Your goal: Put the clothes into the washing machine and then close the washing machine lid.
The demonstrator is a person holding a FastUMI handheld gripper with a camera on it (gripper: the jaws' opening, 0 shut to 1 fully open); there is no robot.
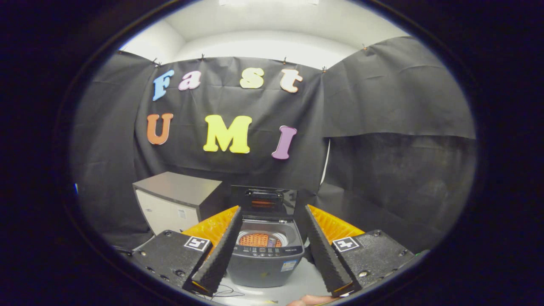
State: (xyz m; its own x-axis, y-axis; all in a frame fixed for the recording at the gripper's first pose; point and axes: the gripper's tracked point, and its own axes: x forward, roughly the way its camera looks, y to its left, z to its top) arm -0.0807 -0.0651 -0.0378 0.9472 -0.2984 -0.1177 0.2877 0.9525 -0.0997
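A small dark grey top-loading washing machine stands on a white surface just ahead of me, framed between my two fingers. Its lid is raised upright at the back. Something orange lies inside the round drum; I cannot tell whether it is clothing. My gripper is open wide, one finger on each side of the machine, with nothing between them and no contact with the machine.
A grey and white cabinet stands behind the machine to the left. The white tabletop runs under the machine, with a thin cable lying near its front. Part of a person's hand shows below the fingers.
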